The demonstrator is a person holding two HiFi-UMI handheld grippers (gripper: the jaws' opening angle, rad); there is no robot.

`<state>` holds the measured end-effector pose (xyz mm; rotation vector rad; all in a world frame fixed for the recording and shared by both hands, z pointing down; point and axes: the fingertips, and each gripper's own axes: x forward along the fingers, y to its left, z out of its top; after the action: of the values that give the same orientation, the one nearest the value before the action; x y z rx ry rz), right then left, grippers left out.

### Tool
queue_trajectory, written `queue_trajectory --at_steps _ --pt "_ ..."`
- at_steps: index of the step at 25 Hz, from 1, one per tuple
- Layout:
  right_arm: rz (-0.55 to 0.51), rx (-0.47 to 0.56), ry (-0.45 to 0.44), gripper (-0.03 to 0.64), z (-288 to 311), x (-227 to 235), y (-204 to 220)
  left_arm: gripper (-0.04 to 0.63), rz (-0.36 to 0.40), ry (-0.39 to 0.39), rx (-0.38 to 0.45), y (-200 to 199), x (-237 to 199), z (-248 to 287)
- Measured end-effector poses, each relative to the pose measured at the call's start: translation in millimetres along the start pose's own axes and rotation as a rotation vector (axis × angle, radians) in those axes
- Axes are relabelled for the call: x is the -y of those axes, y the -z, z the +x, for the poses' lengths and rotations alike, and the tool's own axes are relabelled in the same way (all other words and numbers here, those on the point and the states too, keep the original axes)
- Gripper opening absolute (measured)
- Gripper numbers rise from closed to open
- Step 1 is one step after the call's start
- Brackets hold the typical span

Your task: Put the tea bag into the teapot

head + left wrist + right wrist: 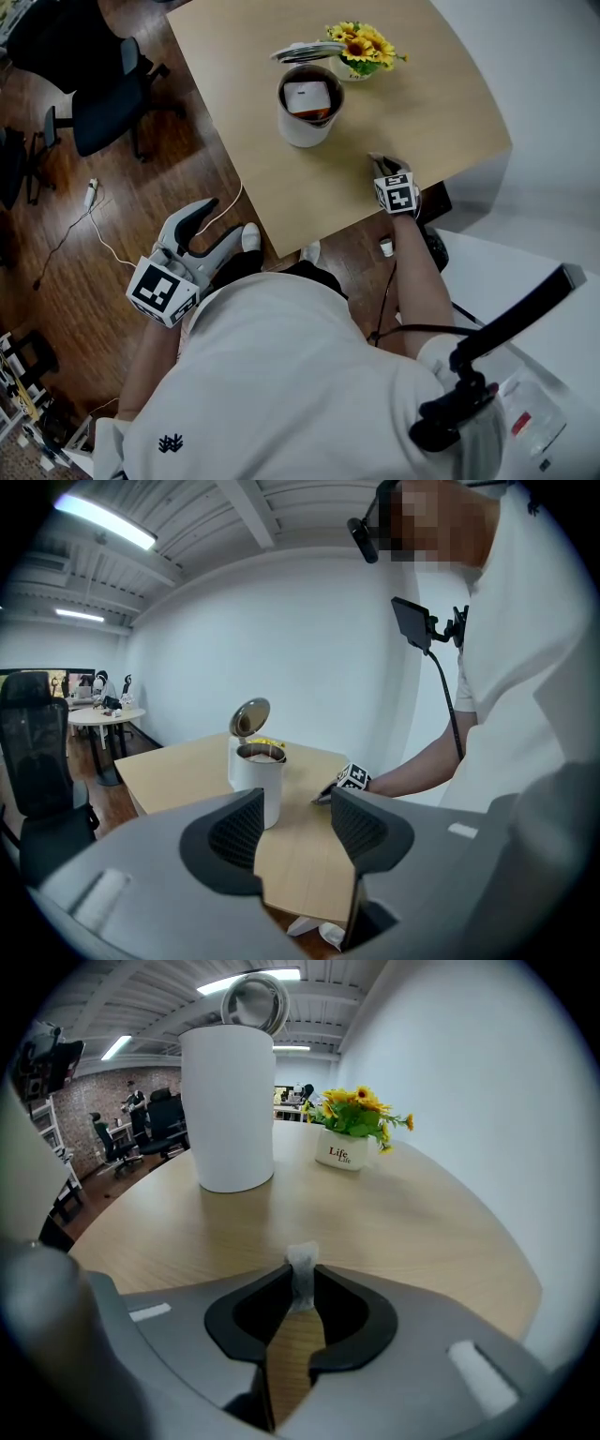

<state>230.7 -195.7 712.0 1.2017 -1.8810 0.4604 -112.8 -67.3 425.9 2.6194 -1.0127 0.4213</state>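
Note:
The white teapot [307,111] stands at the middle of the wooden table [441,103] with its lid [305,52] flipped open; dark liquid and a pale square patch show inside. My right gripper [380,161] rests low over the table near its front edge, to the right of the pot. In the right gripper view the right gripper [302,1288] is shut on a small white gauzy tea bag [302,1271], and the teapot [227,1110] rises ahead and to the left. My left gripper [220,225] hangs open and empty off the table's left edge, over the floor, facing the teapot [255,780].
A small white pot of yellow flowers [361,52] stands just behind and right of the teapot. Dark office chairs [103,103] and a white cable [103,234] are on the wooden floor at left. A white surface [525,281] lies at right.

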Motion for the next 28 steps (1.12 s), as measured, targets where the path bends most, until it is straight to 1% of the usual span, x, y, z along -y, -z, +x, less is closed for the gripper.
queue_trajectory --at_steps 4,10,15,19,24,28 --pt "0.002 0.022 0.006 0.069 -26 -7 -18 0.204 0.001 0.0 0.015 -2 1 -11" --pt "-0.018 0.1 0.014 0.069 -72 -4 -68 0.204 -0.01 0.014 0.056 -4 2 -10" --pt "-0.074 0.199 0.006 0.069 -118 -13 -136 0.204 -0.009 0.023 0.078 -3 0 -13" --pt "-0.141 0.275 -0.025 0.069 -142 -32 -191 0.204 -0.013 0.029 0.096 -7 0 -14" --pt "-0.22 0.327 -0.073 0.069 -142 -58 -243 0.204 -0.012 0.009 0.111 -6 -8 -20" --pt "-0.262 0.337 -0.108 0.069 -125 -75 -269 0.204 -0.012 -0.028 0.117 -4 -19 -29"
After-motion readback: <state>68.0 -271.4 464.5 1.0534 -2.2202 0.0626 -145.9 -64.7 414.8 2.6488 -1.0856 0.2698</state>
